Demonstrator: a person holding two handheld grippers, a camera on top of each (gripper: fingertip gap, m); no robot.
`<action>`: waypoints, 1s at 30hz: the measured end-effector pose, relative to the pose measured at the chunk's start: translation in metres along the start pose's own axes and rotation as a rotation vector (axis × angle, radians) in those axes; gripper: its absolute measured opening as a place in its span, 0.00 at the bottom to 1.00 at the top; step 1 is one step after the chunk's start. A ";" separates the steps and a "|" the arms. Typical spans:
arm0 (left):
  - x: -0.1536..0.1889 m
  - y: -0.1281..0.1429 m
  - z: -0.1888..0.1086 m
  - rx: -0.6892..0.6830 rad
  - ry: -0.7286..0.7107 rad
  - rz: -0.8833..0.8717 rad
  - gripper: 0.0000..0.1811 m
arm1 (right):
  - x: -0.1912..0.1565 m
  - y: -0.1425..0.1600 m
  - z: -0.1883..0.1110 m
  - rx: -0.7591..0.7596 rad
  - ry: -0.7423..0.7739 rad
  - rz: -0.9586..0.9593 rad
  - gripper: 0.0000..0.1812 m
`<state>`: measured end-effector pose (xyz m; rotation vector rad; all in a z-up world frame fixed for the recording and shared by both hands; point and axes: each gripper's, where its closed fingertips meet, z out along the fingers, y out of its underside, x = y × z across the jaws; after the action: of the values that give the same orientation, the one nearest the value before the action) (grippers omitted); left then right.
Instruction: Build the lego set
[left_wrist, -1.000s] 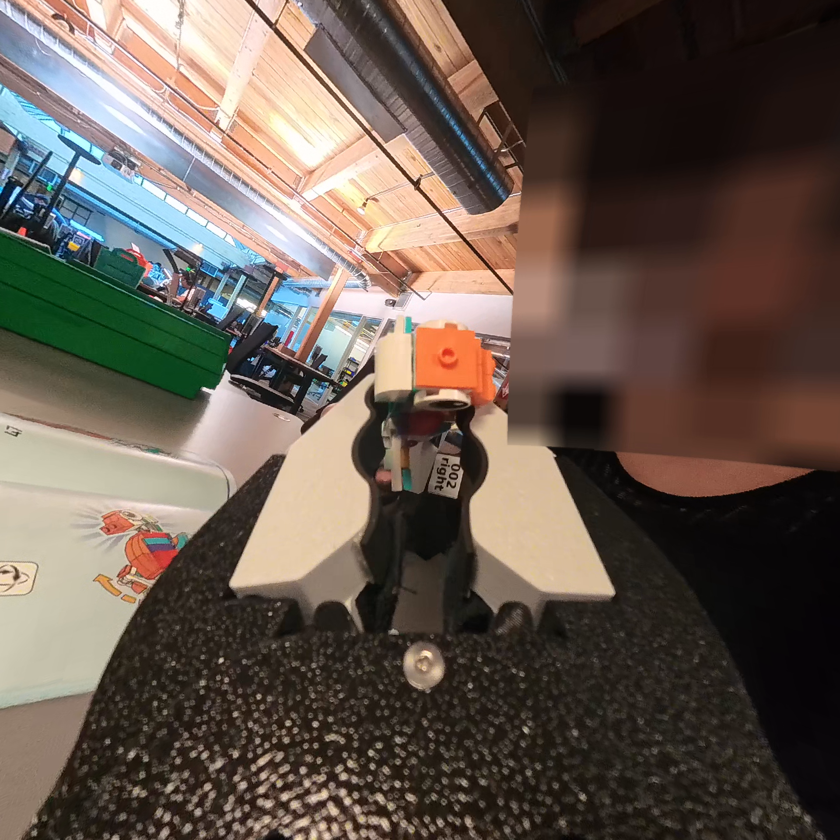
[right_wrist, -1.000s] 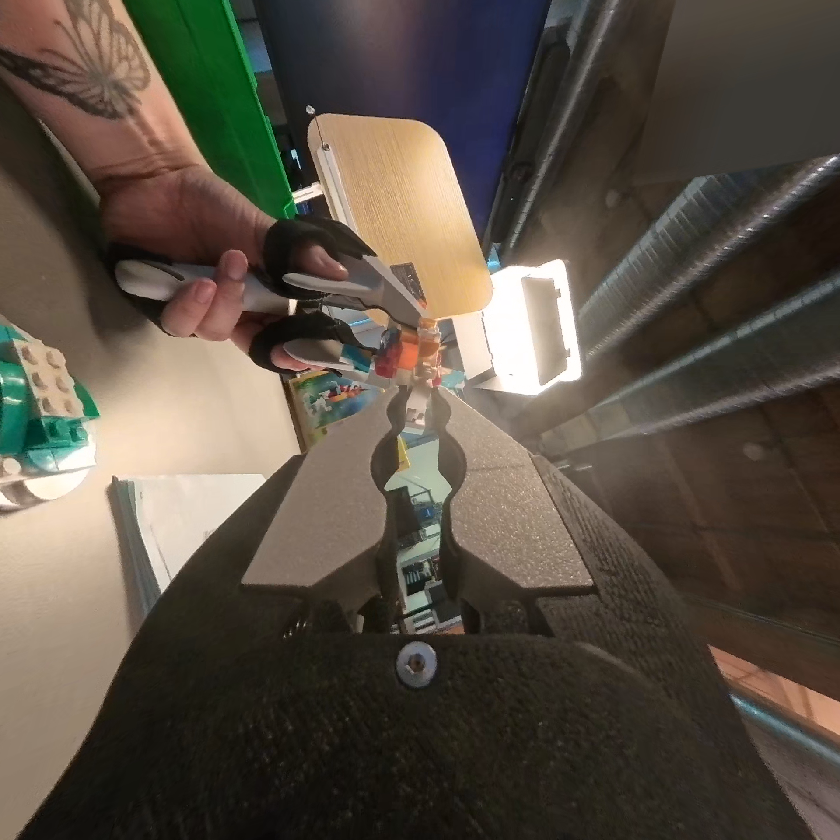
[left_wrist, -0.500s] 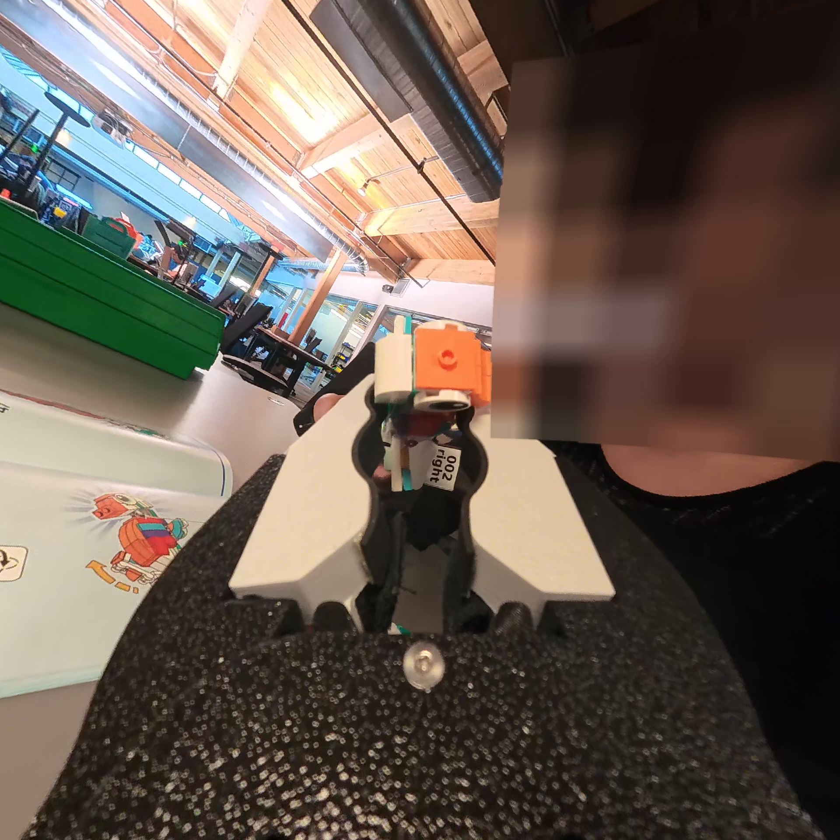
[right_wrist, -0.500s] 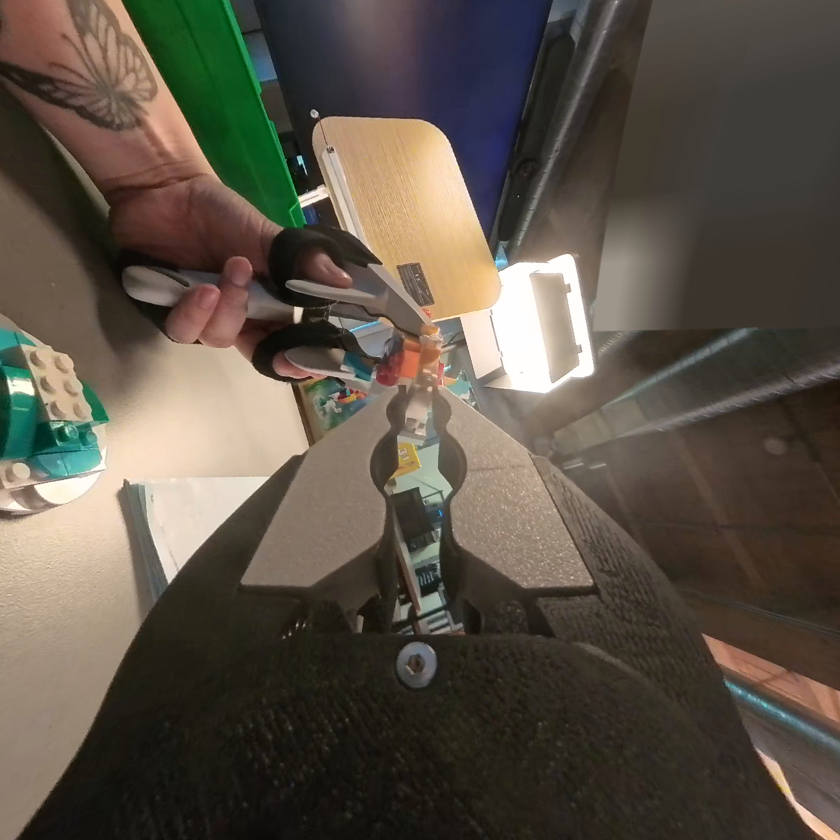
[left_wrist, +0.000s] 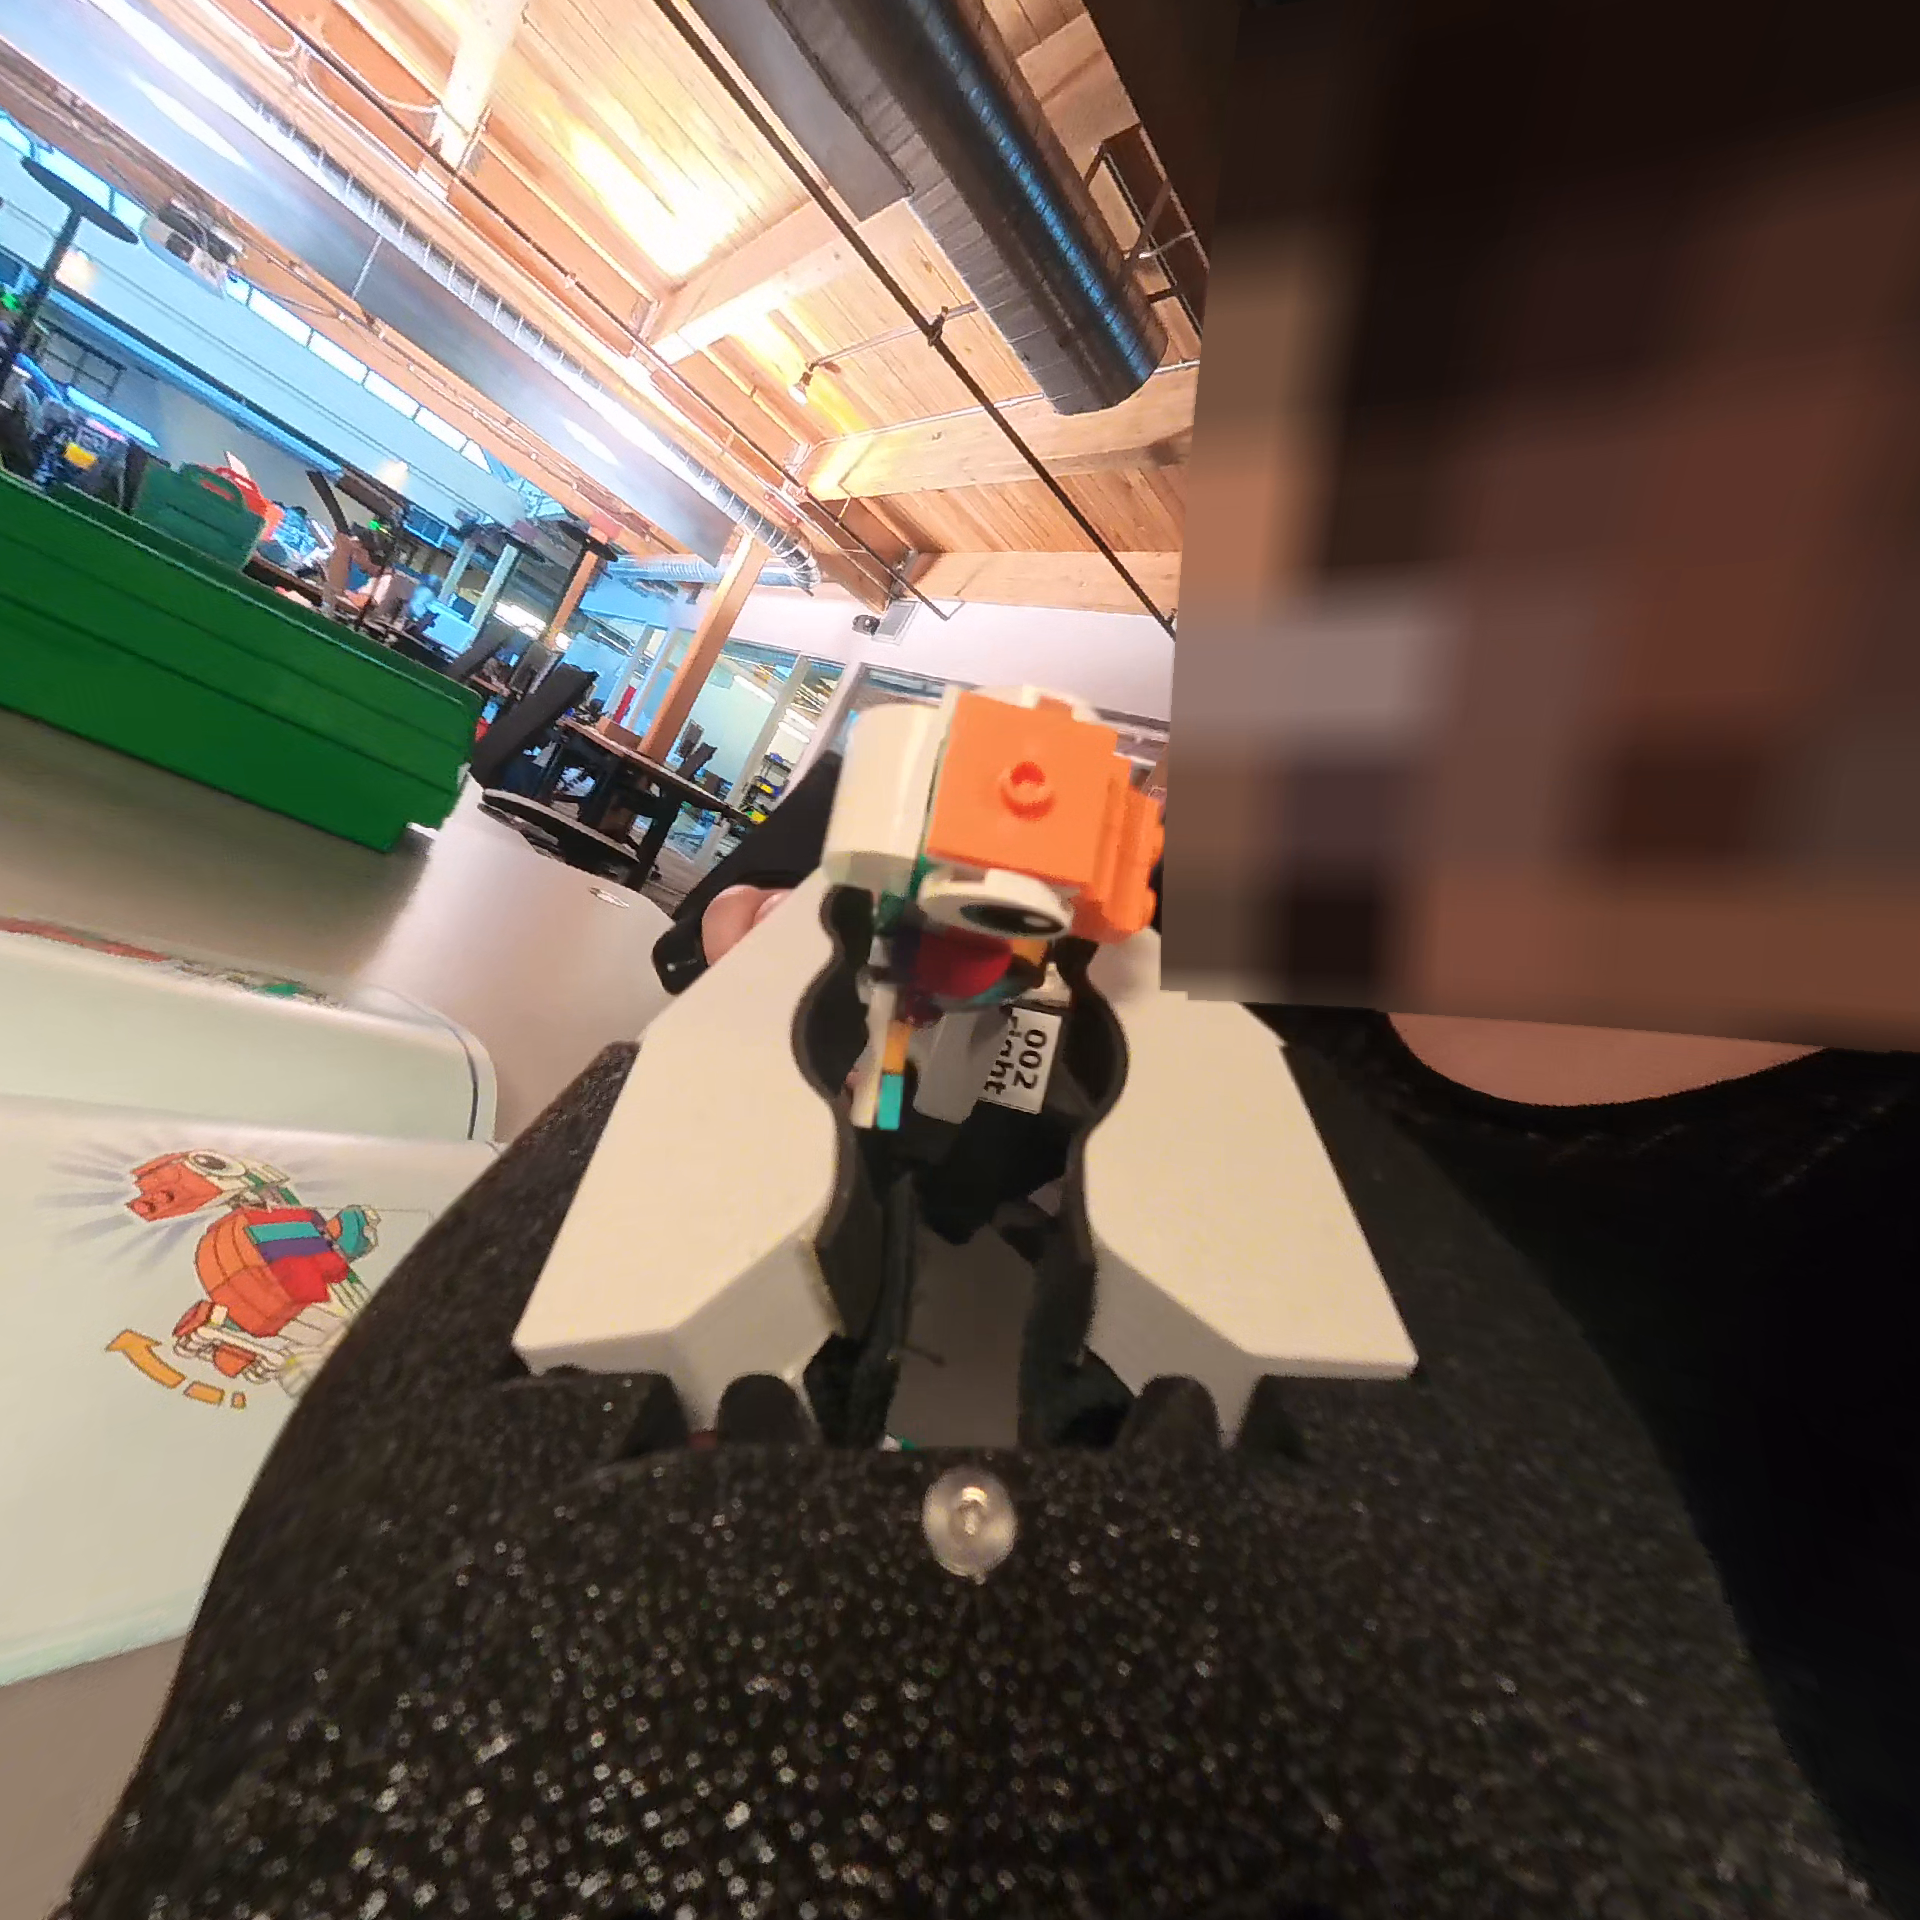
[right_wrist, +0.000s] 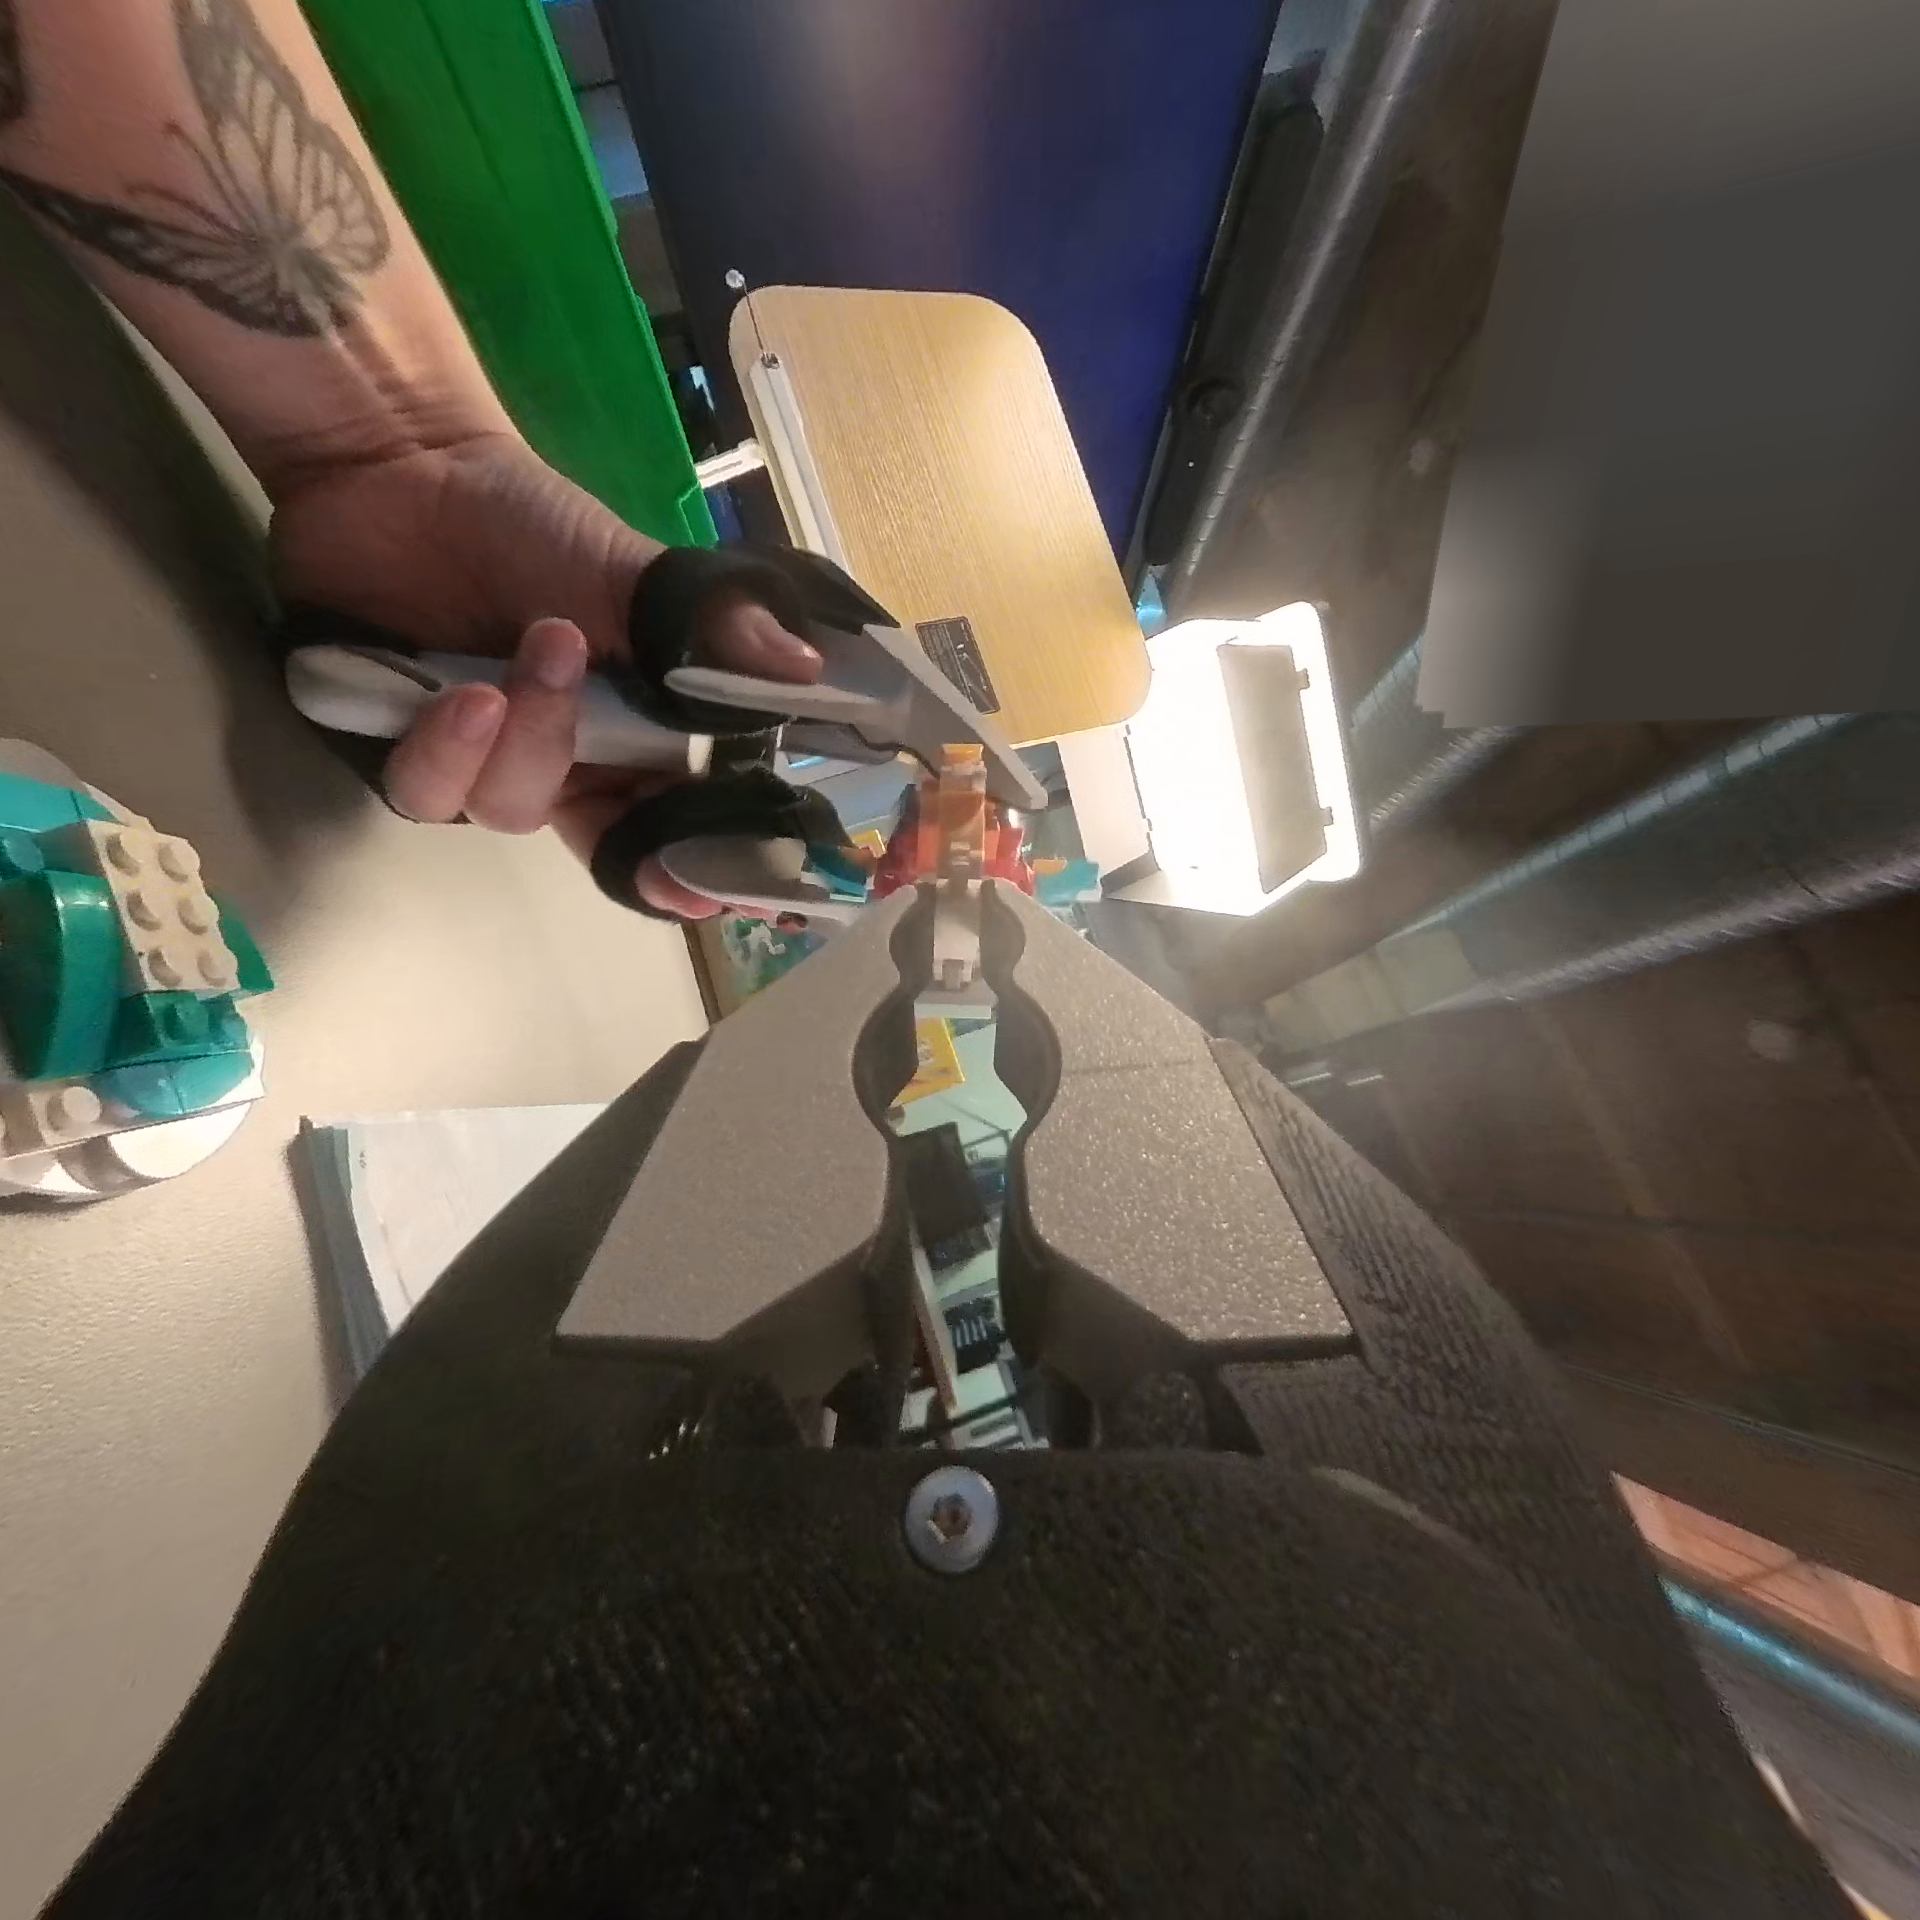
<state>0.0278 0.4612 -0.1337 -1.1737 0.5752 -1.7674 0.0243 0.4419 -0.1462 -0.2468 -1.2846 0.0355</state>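
Observation:
A small lego model (left_wrist: 1023, 805) of orange, white, teal and red bricks is held in the air between both grippers. My left gripper (left_wrist: 961, 925) has white fingers and is shut on the model's lower part. My right gripper (right_wrist: 951, 920) has dark grey fingers and is shut on a small white piece at the near end of the same model (right_wrist: 961, 831). In the right wrist view a hand (right_wrist: 468, 623) holds the left gripper, whose fingers (right_wrist: 925, 717) clamp the model from the left. A part of the right gripper that bears a label (left_wrist: 1018, 1060) shows behind the model.
An open instruction booklet (left_wrist: 208, 1247) lies on the grey table at the left. A teal and white lego build (right_wrist: 114, 987) stands on the table, with the booklet (right_wrist: 416, 1195) beside it. A green bin (left_wrist: 208, 675) stands farther back. A person in a black top sits close behind the model. My two grippers' fingertips are within a few centimetres of each other.
Both grippers keep their hold. The model has turned a little in the right wrist view, and the left gripper and hand have shifted slightly down and right there.

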 end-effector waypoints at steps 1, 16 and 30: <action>0.001 0.000 0.000 -0.003 -0.002 0.022 0.18 | 0.000 -0.001 0.000 0.001 0.001 0.005 0.03; 0.010 -0.037 -0.028 0.158 -0.043 0.161 0.17 | 0.025 -0.025 -0.001 0.145 -0.056 0.665 0.03; -0.064 0.021 -0.065 -0.119 -0.705 -0.296 0.17 | 0.038 0.044 -0.001 0.284 -0.329 2.122 0.03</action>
<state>-0.0131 0.5007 -0.2085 -1.9155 0.0834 -1.4157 0.0409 0.4909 -0.1199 -1.2713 -0.7606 2.0772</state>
